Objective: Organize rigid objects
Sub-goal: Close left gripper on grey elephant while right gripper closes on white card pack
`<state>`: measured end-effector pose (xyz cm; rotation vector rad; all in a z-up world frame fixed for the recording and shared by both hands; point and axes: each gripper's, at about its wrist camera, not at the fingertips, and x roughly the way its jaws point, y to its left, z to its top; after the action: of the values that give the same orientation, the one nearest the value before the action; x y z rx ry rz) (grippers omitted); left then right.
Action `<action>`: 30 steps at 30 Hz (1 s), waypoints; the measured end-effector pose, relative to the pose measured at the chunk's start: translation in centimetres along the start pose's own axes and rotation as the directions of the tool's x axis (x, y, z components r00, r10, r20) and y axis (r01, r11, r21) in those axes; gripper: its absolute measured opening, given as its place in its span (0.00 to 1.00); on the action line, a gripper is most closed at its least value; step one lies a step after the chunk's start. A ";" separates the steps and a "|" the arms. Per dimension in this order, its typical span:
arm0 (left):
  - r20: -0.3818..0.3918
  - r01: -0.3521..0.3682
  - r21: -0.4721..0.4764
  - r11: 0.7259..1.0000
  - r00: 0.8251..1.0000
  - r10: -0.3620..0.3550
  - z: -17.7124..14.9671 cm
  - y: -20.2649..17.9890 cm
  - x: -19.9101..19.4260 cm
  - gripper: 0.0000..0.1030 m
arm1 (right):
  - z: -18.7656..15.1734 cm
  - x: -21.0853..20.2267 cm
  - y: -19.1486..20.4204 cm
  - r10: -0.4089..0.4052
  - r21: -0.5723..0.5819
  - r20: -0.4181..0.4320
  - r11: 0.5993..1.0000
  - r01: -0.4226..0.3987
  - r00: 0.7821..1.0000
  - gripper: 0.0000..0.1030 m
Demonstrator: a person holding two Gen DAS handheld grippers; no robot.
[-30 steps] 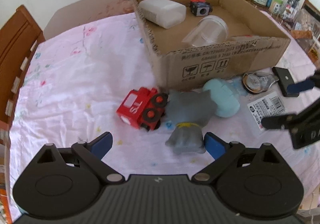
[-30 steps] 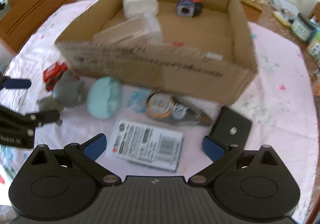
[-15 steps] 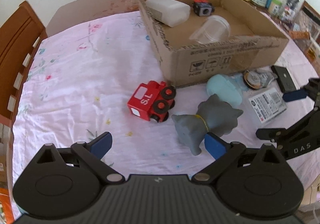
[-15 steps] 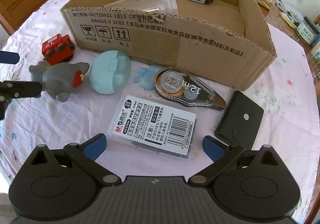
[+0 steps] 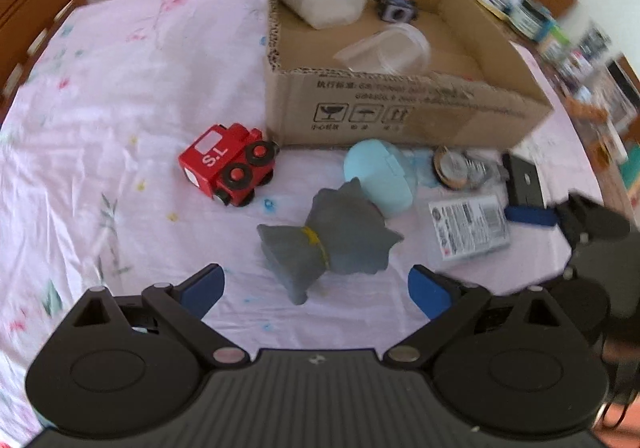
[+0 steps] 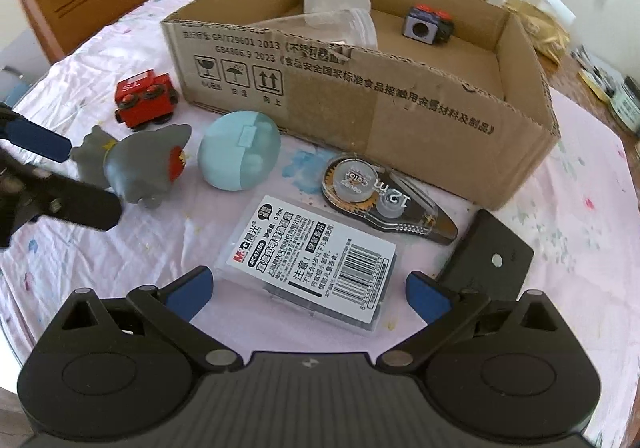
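Left gripper (image 5: 316, 284) stands with its jaws wide apart and nothing between the pads; the grey toy animal (image 5: 328, 244) lies on its side directly ahead of it at 12 o'clock, its lower end reaching between the blue fingertips (image 5: 202, 286) without visible contact. At 10 o'clock from that toy sits the red toy train (image 5: 230, 164), upright on its wheels, marked "S.L", apart from the animal and near the front left corner of the cardboard box (image 5: 400, 116). At 1 o'clock from the animal rests the pale blue egg-shaped case (image 5: 378, 176), touching or very nearly touching the animal's head; contact cannot be confirmed. The box stands open-topped on the pink floral tablecloth (image 5: 120, 88) and contains a white rectangular container (image 5: 320, 0) at its far left, a clear plastic cup (image 5: 388, 50) on its side at centre, and a small grey cube with red tops (image 6: 426, 26) toward the far right. In front of the box, right of the egg case, lies the correction tape dispenser (image 6: 380, 196), flat, close to the box wall. Right gripper (image 6: 306, 294) is likewise spread open and empty; the labelled pencil-lead box (image 6: 316, 264) lies flat between its fingertips at 12 o'clock. At 2 o'clock from it lies a black flat plate (image 6: 492, 256), just beside the dispenser's tip.
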<state>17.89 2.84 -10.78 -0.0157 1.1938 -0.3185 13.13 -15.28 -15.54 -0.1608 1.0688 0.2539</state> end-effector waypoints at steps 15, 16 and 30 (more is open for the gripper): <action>-0.021 -0.146 -0.187 0.971 0.989 0.144 1.1 -2.2 3.0 0.80 | -1.1 -0.5 -0.7 0.056 -0.088 0.071 0.995 -0.050 0.996 1.00; -0.024 -0.149 -0.181 0.972 0.989 0.147 1.0 -2.3 2.9 0.80 | -1.2 -0.5 -0.7 0.061 -0.095 0.072 0.994 -0.054 0.996 1.00; 0.051 -0.235 0.177 0.956 0.972 0.229 -2.2 -0.3 -0.5 0.78 | -1.0 -0.5 -0.6 0.063 -0.099 0.067 0.994 -0.056 0.996 1.00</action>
<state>15.68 2.97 -11.09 0.2769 1.1203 -0.2182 12.19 -16.14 -15.53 -0.2062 0.9927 0.3630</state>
